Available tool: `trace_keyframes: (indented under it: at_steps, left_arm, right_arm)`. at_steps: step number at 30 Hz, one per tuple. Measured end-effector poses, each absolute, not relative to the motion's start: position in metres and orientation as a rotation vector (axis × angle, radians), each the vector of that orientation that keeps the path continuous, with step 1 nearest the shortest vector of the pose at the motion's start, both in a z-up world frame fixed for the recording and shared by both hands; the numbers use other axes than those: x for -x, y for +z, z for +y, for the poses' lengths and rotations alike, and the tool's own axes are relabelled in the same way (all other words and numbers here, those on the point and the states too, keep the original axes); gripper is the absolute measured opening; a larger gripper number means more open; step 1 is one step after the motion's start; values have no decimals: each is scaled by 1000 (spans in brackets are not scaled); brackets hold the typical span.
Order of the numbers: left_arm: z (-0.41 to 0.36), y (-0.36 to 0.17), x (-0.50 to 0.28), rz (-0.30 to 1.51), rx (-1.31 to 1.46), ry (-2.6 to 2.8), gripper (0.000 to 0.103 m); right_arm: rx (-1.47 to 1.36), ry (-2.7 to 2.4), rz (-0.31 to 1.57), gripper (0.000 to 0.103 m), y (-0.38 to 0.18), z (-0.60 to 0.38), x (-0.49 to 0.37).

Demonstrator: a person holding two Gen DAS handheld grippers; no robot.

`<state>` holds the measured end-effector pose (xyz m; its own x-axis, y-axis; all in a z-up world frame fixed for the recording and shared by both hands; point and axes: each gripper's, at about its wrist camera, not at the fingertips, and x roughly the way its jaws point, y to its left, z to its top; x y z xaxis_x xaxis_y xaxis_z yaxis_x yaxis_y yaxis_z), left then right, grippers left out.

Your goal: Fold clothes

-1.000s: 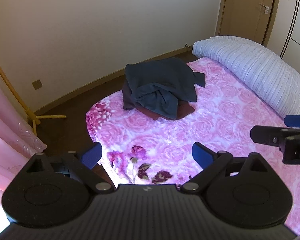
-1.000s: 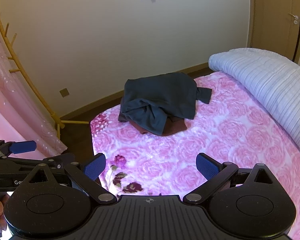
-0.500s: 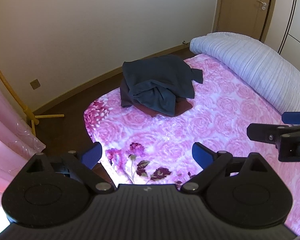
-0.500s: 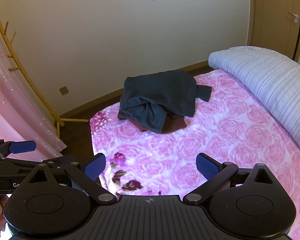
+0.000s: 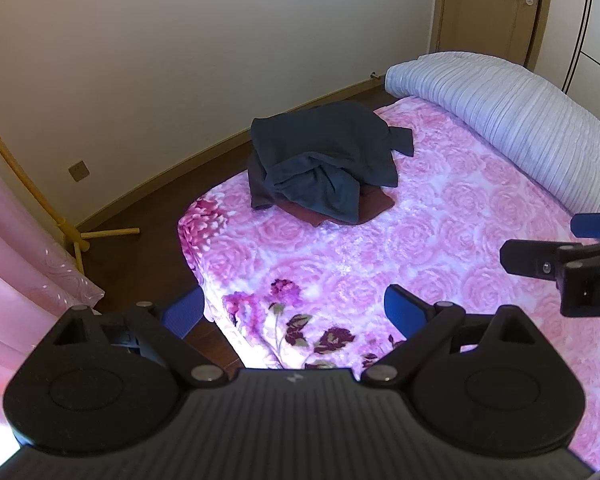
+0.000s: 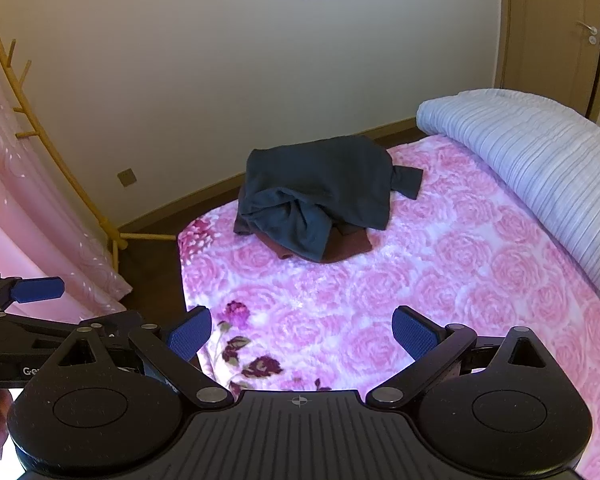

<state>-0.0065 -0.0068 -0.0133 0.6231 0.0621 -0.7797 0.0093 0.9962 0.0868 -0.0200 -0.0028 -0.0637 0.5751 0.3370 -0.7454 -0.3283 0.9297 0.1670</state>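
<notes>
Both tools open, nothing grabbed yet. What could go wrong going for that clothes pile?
1. The dark garment lies crumpled over a maroon garment; a pinch could lift both layers together.
2. The pile sits near the corner of the floral blanket, so a careless pull might drag clothing off onto the floor.
3. The plush blanket could get caught by the left tool or right tool while grabbing.

We saw bare pink floral blanket (image 6: 440, 280) open between grippers and dark clothes pile (image 6: 320, 196); nothing in way. Rolled striped duvet (image 6: 540, 160) walled off right side of bed. Yellow rack (image 6: 60, 168) and pink curtain (image 6: 24, 216) crowded left, beyond bed edge.
</notes>
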Motion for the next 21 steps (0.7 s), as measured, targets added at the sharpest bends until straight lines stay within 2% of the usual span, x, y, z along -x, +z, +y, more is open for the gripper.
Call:
trace_keyframes:
  at_steps: [21]
  left_arm:
    - [-6,-6,0,913,-89,28,95]
  right_arm:
    - [-23,389,888,99,-64,-4,15]
